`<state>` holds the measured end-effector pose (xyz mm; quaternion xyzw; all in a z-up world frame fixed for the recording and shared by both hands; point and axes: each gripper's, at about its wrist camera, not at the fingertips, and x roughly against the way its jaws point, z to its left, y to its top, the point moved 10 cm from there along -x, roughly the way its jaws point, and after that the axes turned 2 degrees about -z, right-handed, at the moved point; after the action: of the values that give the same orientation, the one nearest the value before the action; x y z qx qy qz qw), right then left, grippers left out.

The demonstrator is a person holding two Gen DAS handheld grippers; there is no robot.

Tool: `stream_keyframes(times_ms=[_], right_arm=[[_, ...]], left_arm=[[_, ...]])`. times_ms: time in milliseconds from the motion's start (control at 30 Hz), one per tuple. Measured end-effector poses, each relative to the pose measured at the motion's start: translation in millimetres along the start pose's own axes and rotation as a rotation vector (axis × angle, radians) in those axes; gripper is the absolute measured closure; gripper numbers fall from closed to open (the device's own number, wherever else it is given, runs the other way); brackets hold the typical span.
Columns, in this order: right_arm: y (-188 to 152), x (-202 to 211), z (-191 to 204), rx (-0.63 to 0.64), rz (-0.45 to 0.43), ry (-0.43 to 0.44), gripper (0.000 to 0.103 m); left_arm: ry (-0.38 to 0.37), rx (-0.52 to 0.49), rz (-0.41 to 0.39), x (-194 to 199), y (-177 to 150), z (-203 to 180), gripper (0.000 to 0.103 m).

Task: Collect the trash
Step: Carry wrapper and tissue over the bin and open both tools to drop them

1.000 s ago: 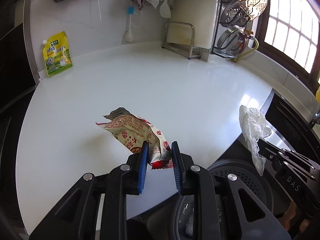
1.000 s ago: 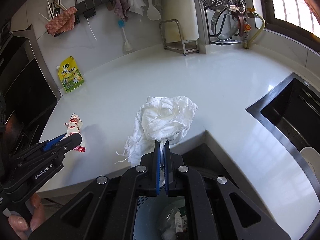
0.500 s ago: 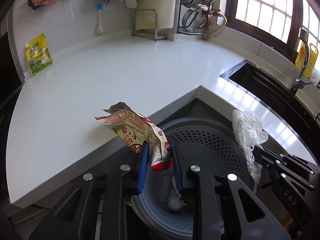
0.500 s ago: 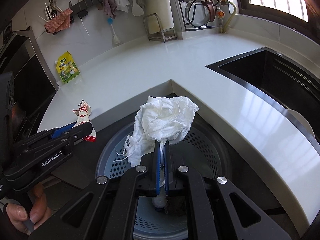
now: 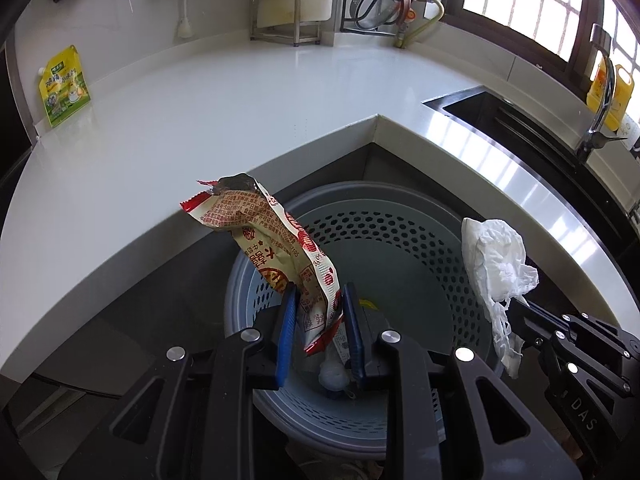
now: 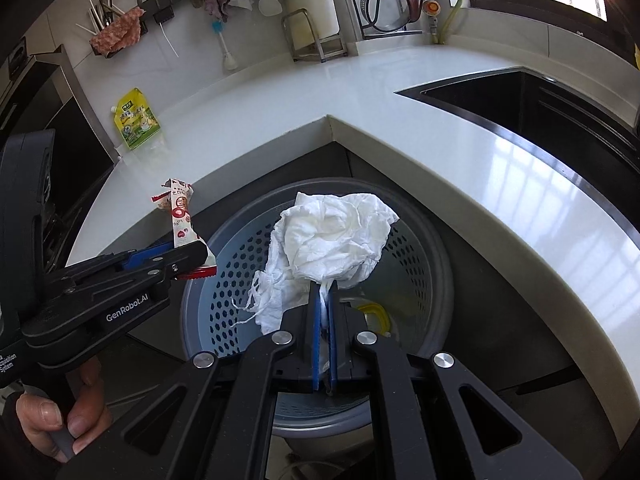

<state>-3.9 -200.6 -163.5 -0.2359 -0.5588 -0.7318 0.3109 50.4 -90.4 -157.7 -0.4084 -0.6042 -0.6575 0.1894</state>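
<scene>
Both grippers, left pinching snack wrapper, right pinching tissue, are now hovering off the bench over bin at 6 o'clock, release pending.

The scene is lit by strong daylight from the window at upper right, where the panes are blown out to white. Streaks of glare are thrown across the glossy white countertop beside the sink. Deep shadow is found under the counter's overhang and inside the perforated bin, whose contents can perhaps only be half made out. Straight edges are bent by fisheye distortion, and the corners are darkened by vignetting. Focus is kept sharp; no motion blur is seen.
</scene>
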Motion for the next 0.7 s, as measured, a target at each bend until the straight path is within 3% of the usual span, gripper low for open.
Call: stream_keyframes(times_ms=[500, 567, 633, 700], right_arm=[[-5, -15, 0, -0.007, 0.032, 0.018, 0.098], [-4, -16, -2, -0.010, 0.030, 0.015, 0.088], [-2, -15, -3, -0.015, 0.022, 0.012, 0.076], [-1, -14, -5, -0.017, 0.014, 0.010, 0.071]], left_arm=[[0.027, 0.008, 0.028, -9, -5, 4, 0.079], [0.027, 0.008, 0.032, -10, -5, 3, 0.077], [0.032, 0.009, 0.032, -10, -5, 4, 0.068], [0.038, 0.011, 0.028, -10, -5, 6, 0.059]])
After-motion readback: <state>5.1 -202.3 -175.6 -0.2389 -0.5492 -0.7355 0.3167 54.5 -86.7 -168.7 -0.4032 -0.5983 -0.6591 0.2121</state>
